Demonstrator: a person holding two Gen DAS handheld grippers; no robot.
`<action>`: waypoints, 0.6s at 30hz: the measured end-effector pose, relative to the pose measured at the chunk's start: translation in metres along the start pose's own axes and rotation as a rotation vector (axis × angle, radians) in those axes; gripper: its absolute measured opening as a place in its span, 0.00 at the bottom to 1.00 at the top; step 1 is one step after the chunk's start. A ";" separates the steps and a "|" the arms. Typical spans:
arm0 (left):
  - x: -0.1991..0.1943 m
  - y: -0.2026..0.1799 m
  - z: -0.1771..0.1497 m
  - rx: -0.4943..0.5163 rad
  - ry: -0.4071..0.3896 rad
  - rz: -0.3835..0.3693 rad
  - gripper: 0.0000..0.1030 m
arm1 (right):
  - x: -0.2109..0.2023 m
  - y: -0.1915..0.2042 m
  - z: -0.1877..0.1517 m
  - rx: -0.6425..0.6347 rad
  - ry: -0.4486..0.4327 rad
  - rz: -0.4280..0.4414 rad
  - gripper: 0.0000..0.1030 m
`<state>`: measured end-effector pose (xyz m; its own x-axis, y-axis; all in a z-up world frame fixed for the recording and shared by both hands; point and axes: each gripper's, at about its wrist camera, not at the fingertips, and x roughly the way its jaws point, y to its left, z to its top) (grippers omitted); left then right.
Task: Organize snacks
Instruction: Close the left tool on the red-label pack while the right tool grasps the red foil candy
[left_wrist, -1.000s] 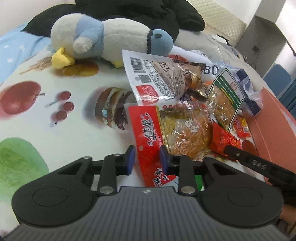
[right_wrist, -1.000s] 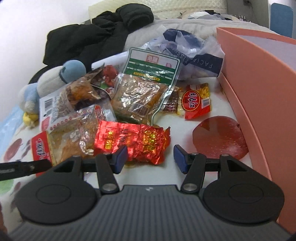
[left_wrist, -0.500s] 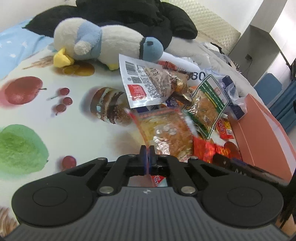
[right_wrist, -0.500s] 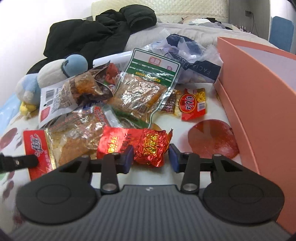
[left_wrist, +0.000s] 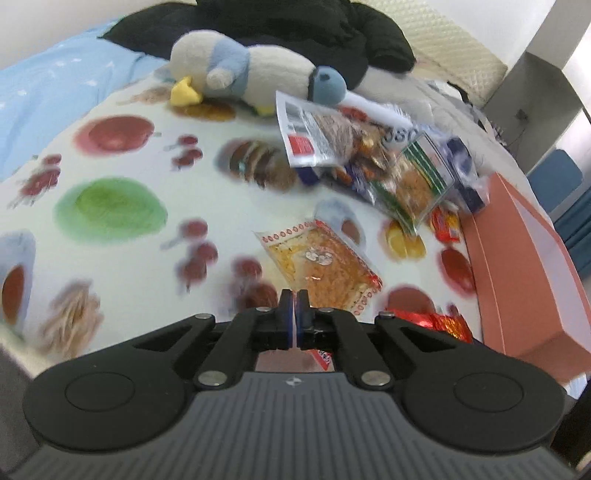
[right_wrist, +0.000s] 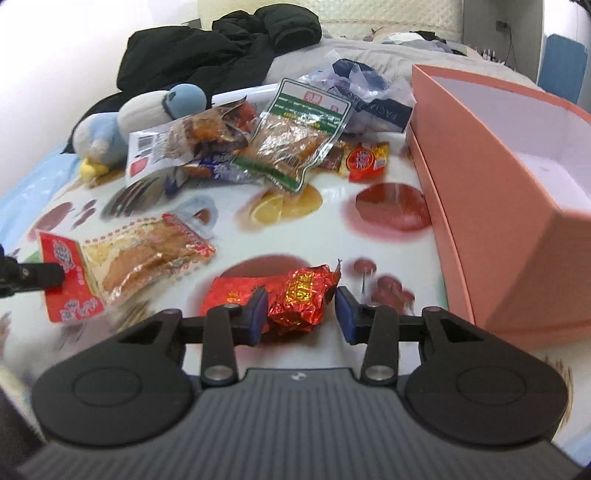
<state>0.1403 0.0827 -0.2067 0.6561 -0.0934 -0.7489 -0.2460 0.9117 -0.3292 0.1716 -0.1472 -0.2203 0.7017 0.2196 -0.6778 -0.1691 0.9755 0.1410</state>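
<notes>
My left gripper (left_wrist: 294, 295) is shut on the red end of a clear yellow snack packet (left_wrist: 325, 266) and holds it off the pile; from the right wrist view the packet (right_wrist: 136, 254) hangs from the left gripper's fingers (right_wrist: 44, 275). My right gripper (right_wrist: 300, 306) is open around a red foil snack bag (right_wrist: 291, 291), which lies on the fruit-print cloth (right_wrist: 369, 236). The foil bag also shows in the left wrist view (left_wrist: 436, 321). An open pink box (right_wrist: 513, 192) stands to the right.
A pile of snack packets (right_wrist: 291, 144) lies further back, with a small red packet (right_wrist: 367, 160) beside it. A plush penguin (left_wrist: 251, 81) and a black jacket (right_wrist: 221, 48) lie behind. The pink box also shows at the right of the left wrist view (left_wrist: 524, 266).
My left gripper closed on the yellow packet's red end and pulled it back away from the pile. My right gripper moved in around the red foil bag, which has come away from the pile.
</notes>
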 end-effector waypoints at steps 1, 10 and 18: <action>-0.003 -0.006 -0.005 0.038 0.016 0.019 0.02 | -0.004 -0.001 -0.003 -0.003 0.002 0.004 0.40; -0.006 -0.042 -0.040 0.071 0.178 0.062 0.02 | -0.033 -0.016 -0.028 -0.025 0.021 0.044 0.38; -0.005 -0.057 -0.042 0.079 0.246 0.101 0.66 | -0.039 -0.040 -0.034 -0.002 0.022 0.033 0.40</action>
<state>0.1216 0.0145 -0.2082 0.4359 -0.0856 -0.8959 -0.2392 0.9486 -0.2070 0.1277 -0.1957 -0.2237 0.6802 0.2512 -0.6886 -0.1931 0.9677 0.1623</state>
